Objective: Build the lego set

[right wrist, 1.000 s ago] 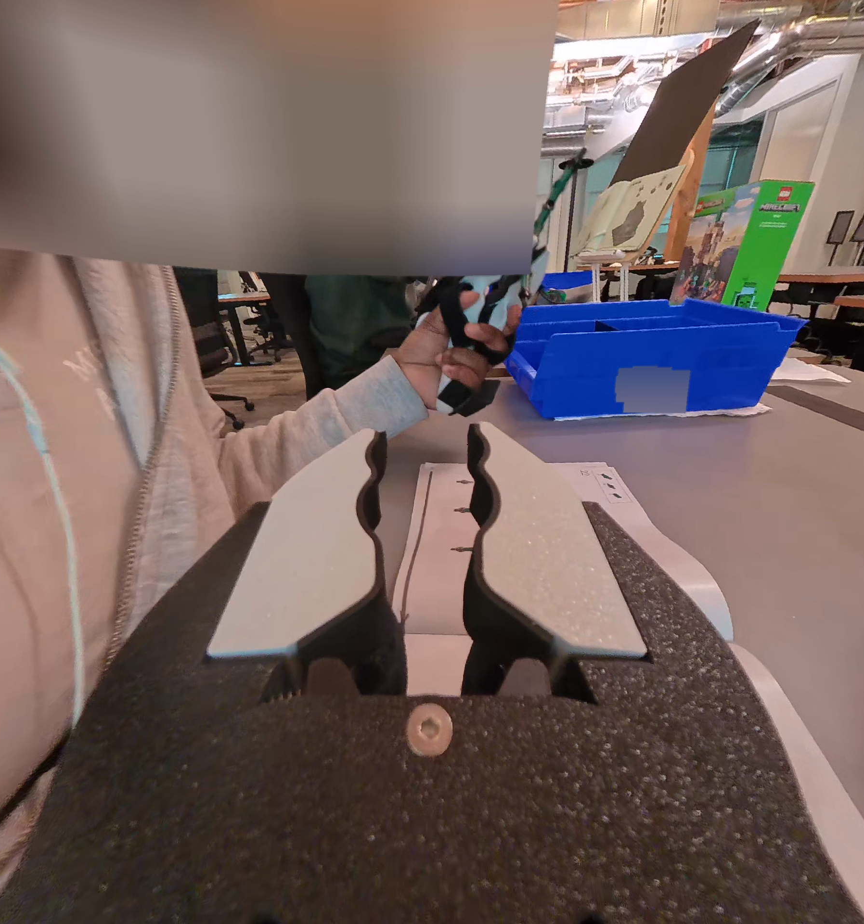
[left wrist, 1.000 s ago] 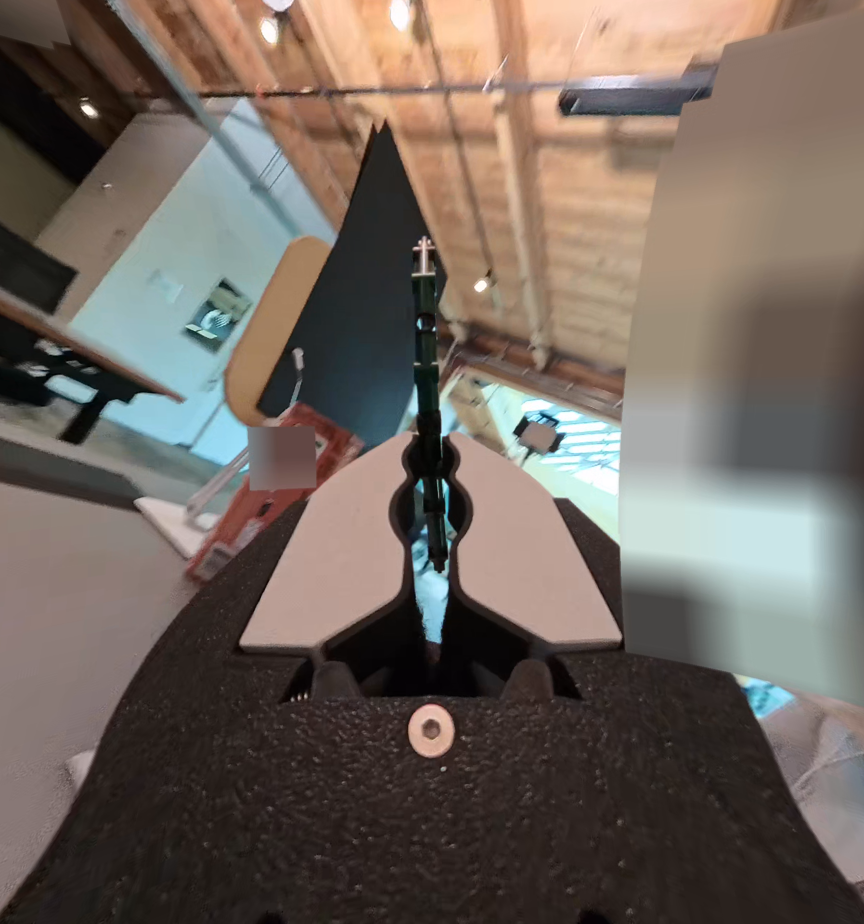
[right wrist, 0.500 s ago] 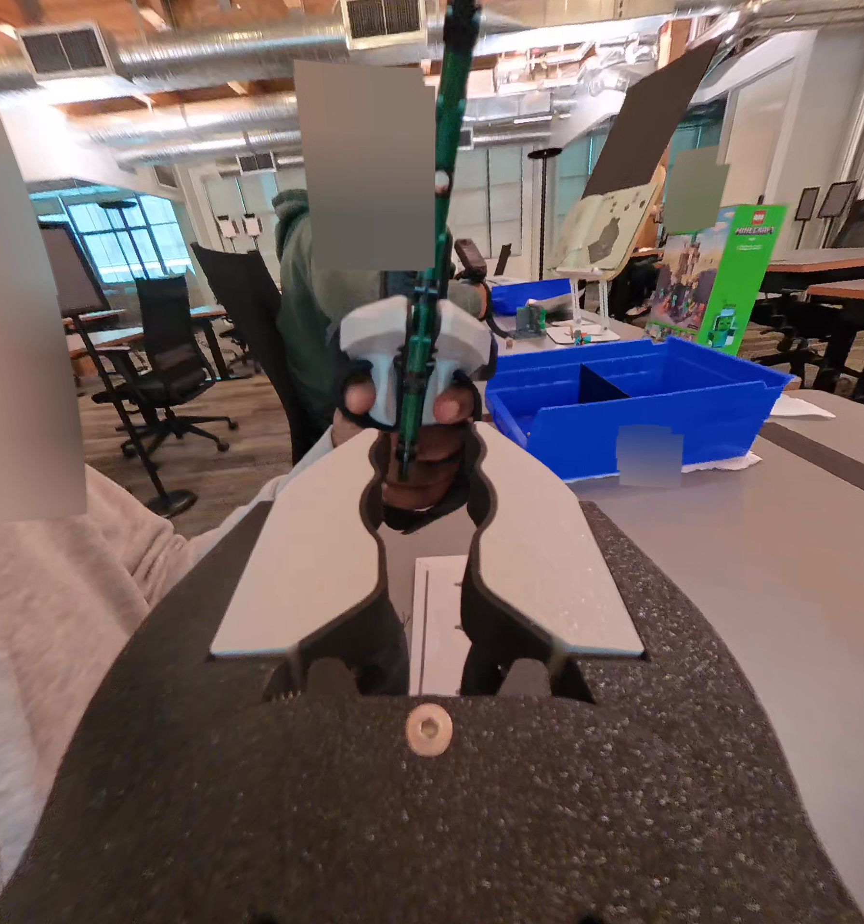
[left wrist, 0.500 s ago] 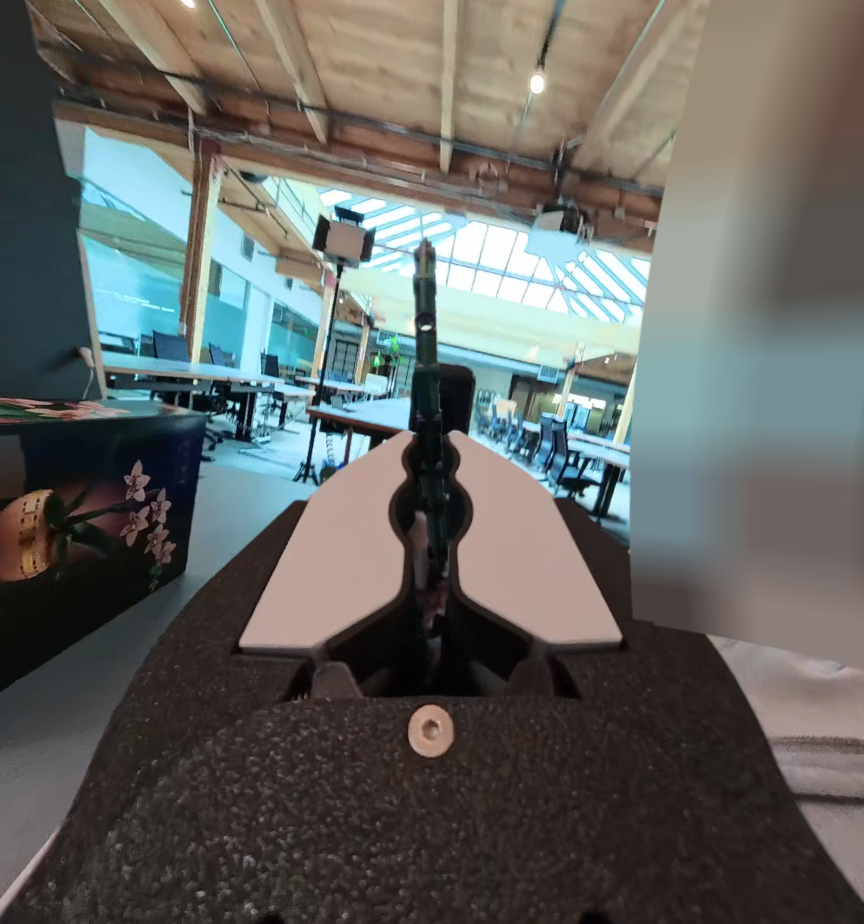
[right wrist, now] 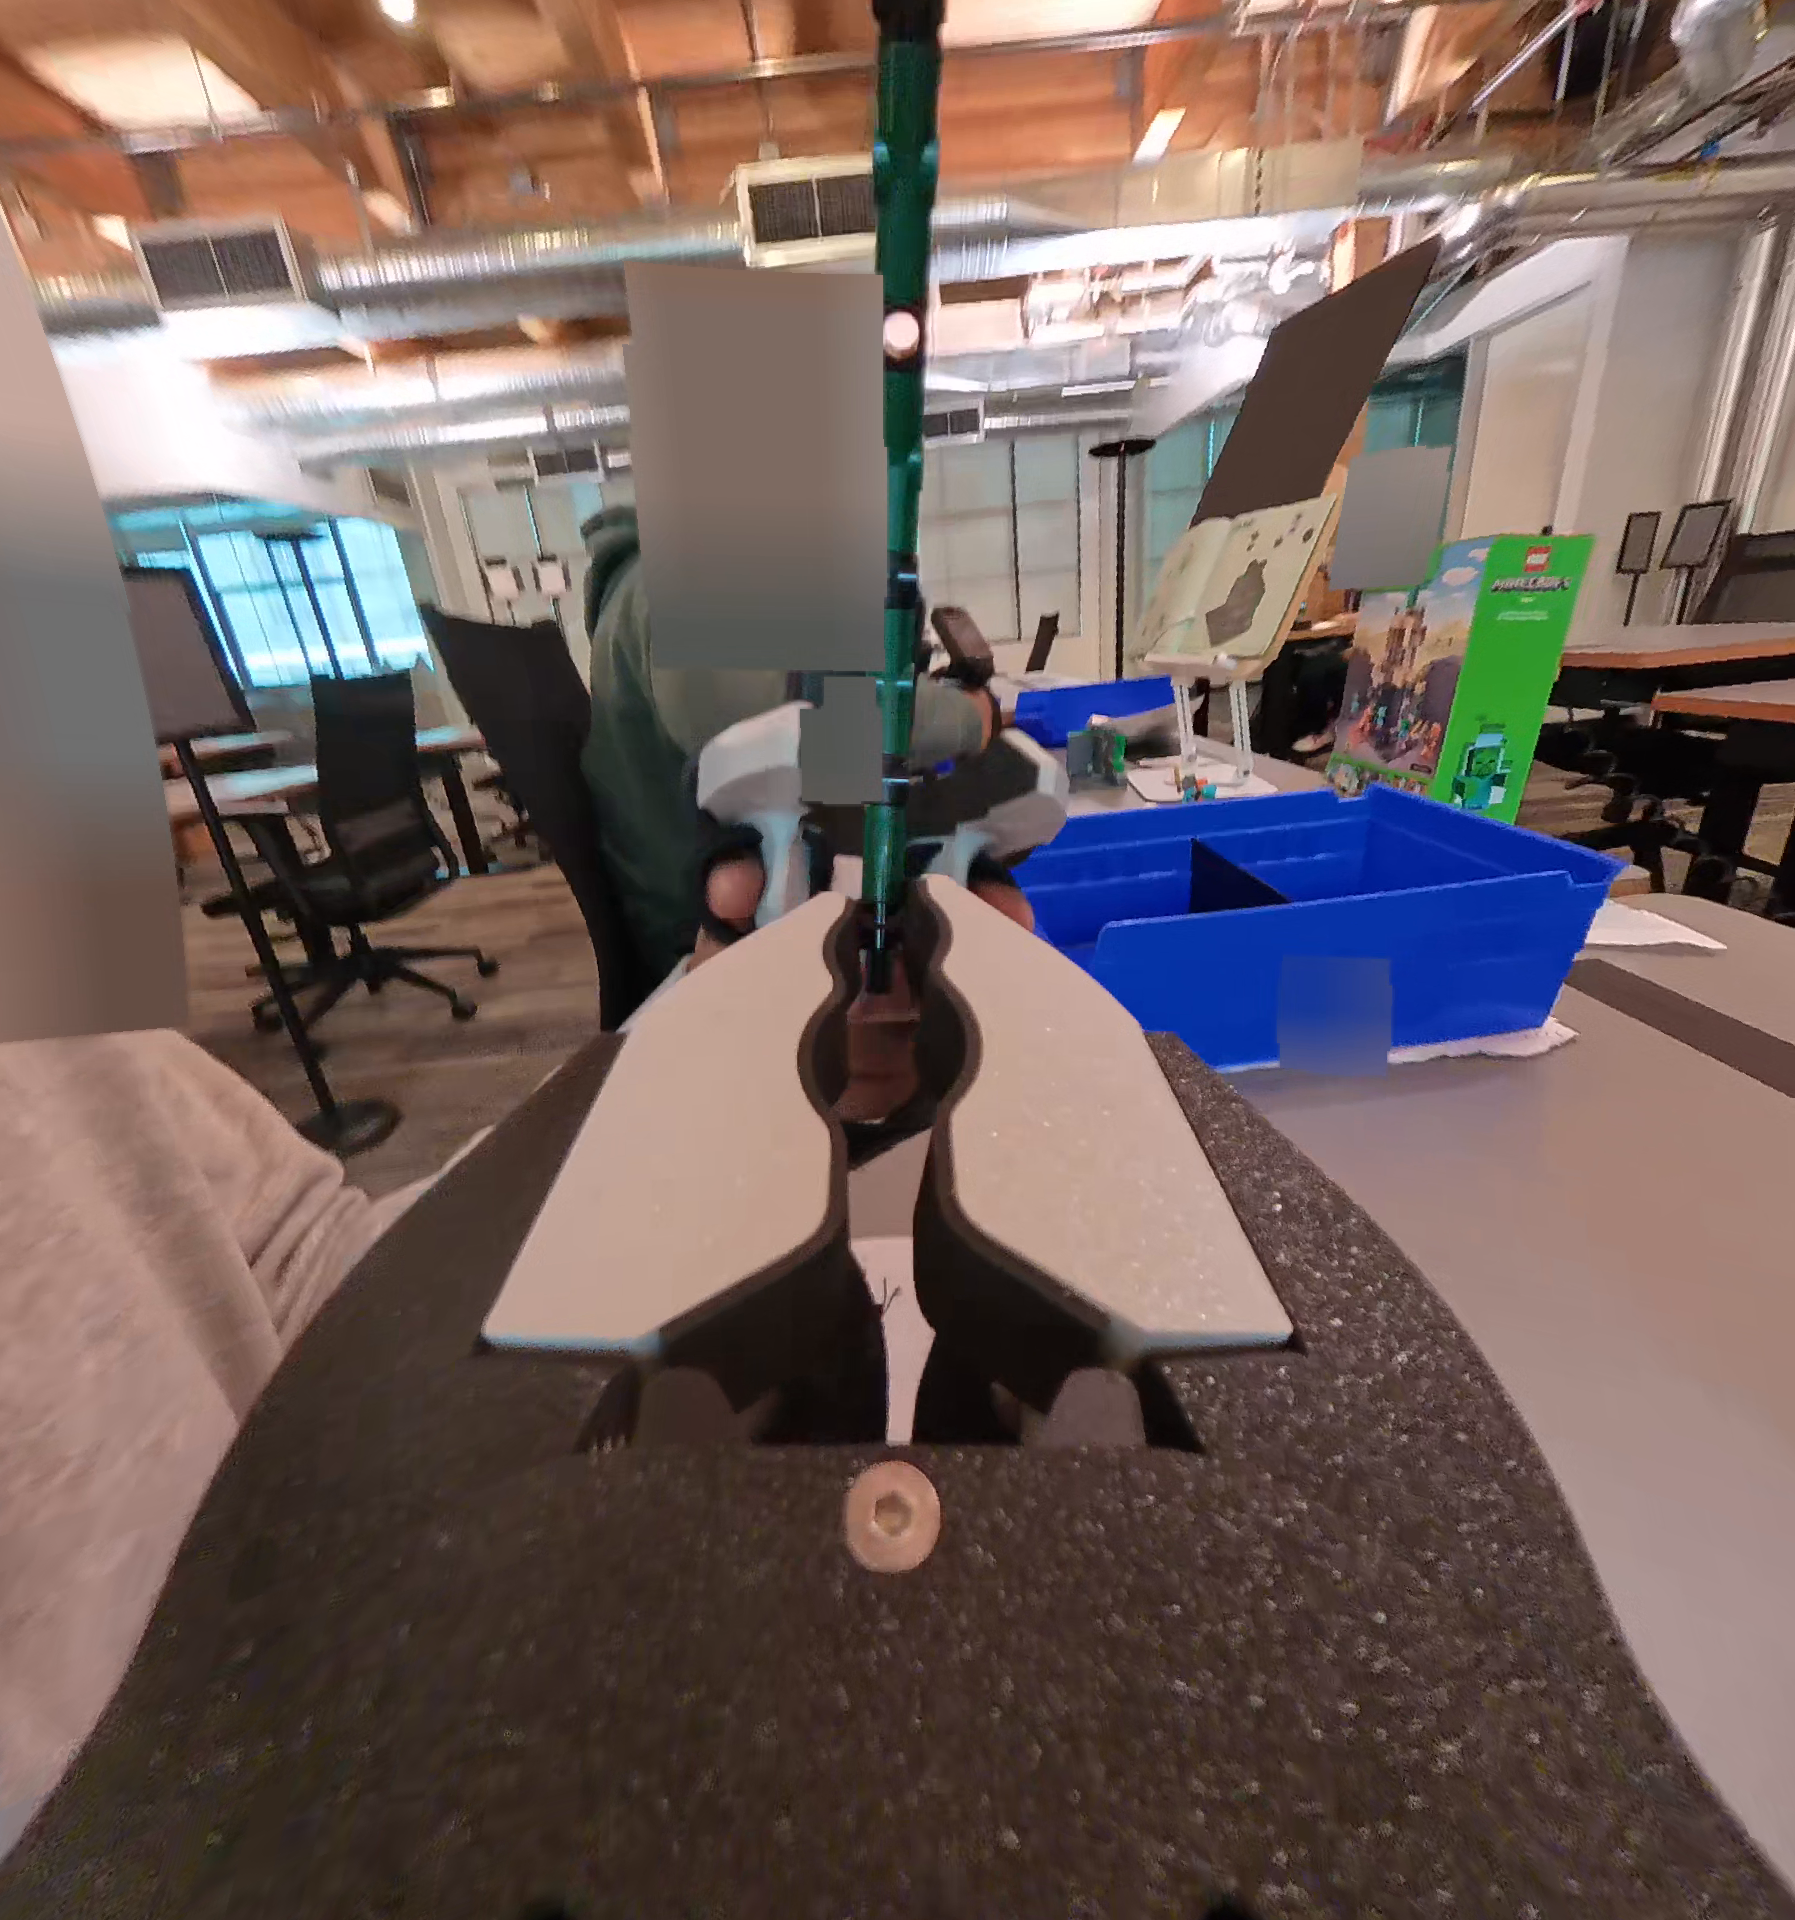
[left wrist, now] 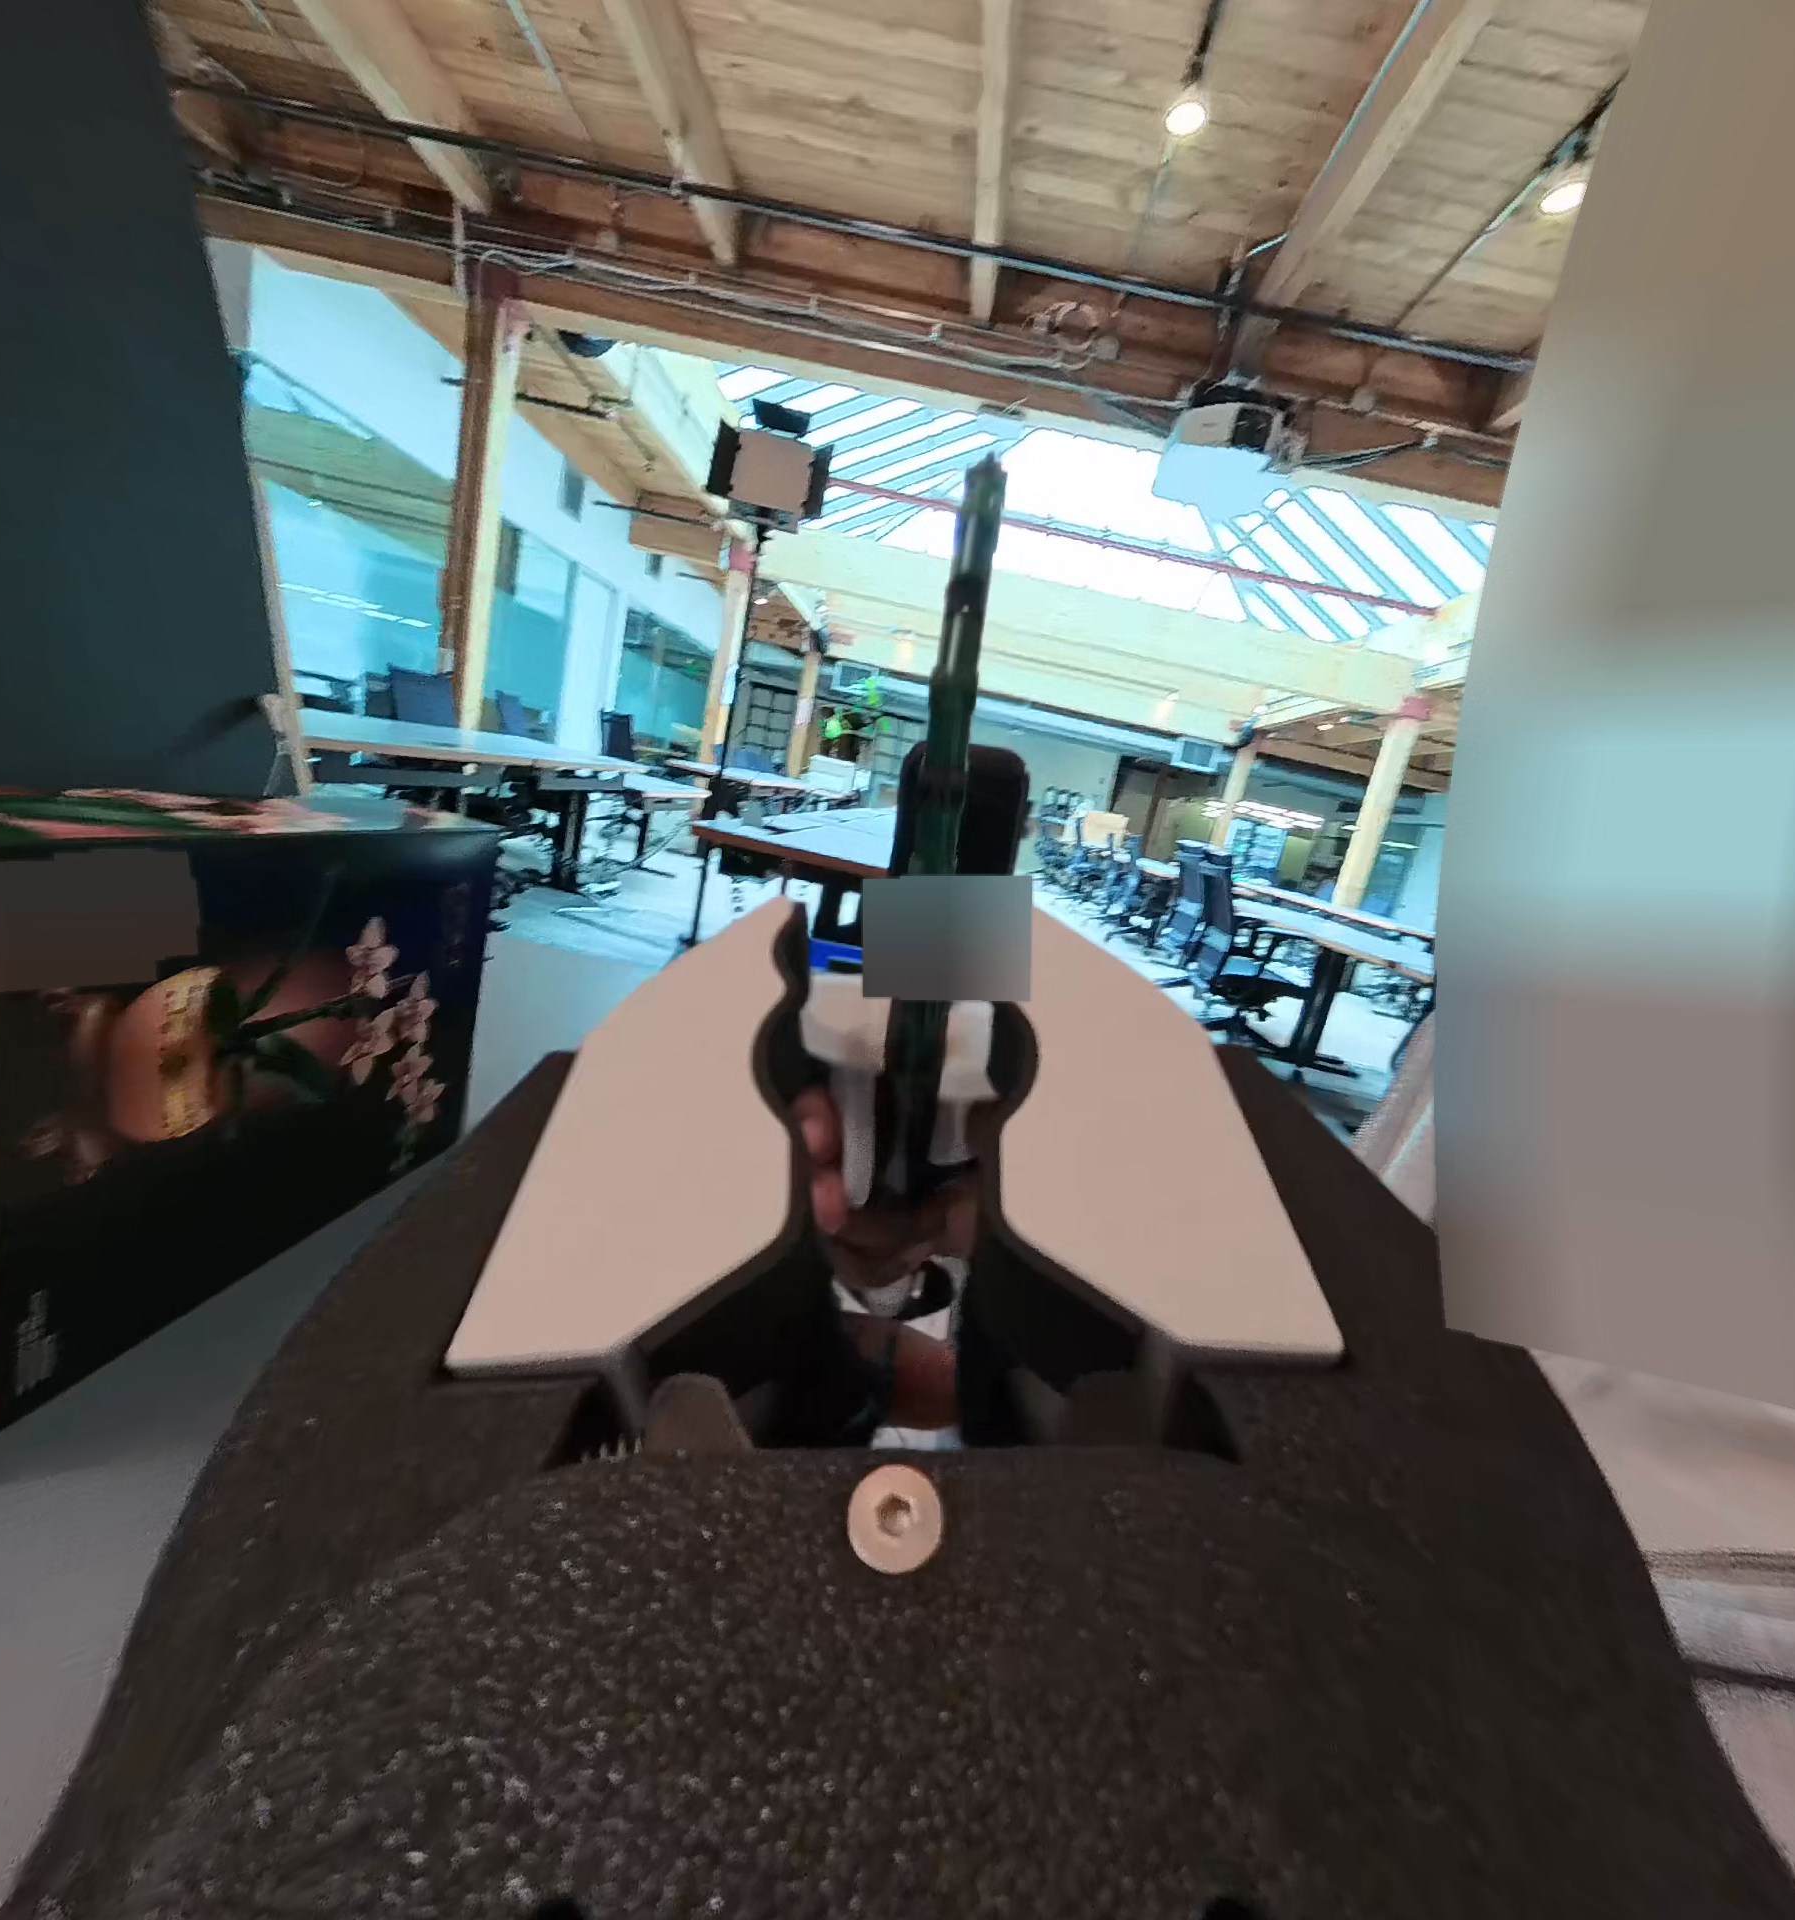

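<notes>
A long, thin dark-green lego stem (right wrist: 901, 416) stands upright between my two grippers. My right gripper (right wrist: 885, 899) is shut on its lower end. The stem rises past the top of the right wrist view. My left gripper (left wrist: 908, 920) is open, its jaws wide apart, and faces the right one at close range. The stem (left wrist: 960, 665) shows just beyond the left jaws, with the right gripper's white fingers (left wrist: 841, 1049) clamped on it and a hand behind them. In the right wrist view the left gripper (right wrist: 872, 800) is just behind the stem, its fingers spread either side.
A blue divided bin (right wrist: 1392, 935) sits on the grey table (right wrist: 1599, 1299) to the right. Behind it are a green lego box (right wrist: 1464, 675) and an open instruction booklet on a stand (right wrist: 1236, 582). A dark flower-print box (left wrist: 228, 1039) stands at the left. A person (right wrist: 633, 727) sits behind. The tips of both grippers are at nearly the same place.
The left gripper held the stem and swung it round to the open right gripper. The right gripper has shut on the stem's lower end and the left gripper has opened.
</notes>
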`<state>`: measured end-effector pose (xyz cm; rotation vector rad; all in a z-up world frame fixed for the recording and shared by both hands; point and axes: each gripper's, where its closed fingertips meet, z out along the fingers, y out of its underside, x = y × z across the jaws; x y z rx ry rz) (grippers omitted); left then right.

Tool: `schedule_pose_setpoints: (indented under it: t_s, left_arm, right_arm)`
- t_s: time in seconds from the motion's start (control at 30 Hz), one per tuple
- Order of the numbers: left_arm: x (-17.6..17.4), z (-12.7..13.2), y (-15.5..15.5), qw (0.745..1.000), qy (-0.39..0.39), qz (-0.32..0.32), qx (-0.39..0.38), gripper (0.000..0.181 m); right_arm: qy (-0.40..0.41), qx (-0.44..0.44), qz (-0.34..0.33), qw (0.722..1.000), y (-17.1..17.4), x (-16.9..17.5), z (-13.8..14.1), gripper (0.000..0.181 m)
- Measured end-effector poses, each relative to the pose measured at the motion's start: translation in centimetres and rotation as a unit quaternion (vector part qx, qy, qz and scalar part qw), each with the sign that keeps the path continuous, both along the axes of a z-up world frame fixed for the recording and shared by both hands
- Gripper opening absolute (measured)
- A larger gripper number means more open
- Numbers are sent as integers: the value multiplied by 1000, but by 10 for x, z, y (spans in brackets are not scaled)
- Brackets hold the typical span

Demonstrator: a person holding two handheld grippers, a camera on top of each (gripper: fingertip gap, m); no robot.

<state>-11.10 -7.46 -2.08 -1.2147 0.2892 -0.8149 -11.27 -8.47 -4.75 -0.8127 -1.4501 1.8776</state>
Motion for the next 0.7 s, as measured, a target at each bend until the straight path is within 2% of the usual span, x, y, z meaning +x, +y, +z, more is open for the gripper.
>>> schedule_pose_setpoints:
  t_s: [0.07,0.13,0.27,0.33,0.47,0.57,0.7]
  left_arm:
    - [-15,-2,-2,1000,-6,30,-1,41]
    - [-35,-3,-6,997,-21,70,-1,40]
    - [-93,-24,-15,977,-12,210,-17,31]
    - [-110,-39,-20,969,12,245,-22,18]
    - [-103,-64,-20,979,41,195,-35,14]
    - [-88,-73,-14,986,54,152,-47,15]
    - [-84,-86,-4,980,83,162,-79,16]
  right_arm:
    - [6,-15,-8,1000,7,-4,6,7]
    - [14,-24,-24,999,16,-9,14,7]
    - [45,-72,-70,994,54,-16,49,7]
    - [64,-63,-113,990,76,-20,66,7]
    - [92,-41,-205,974,113,-25,88,7]
    - [97,-25,-247,964,123,-24,88,7]
    - [96,-6,-269,958,124,-26,77,7]
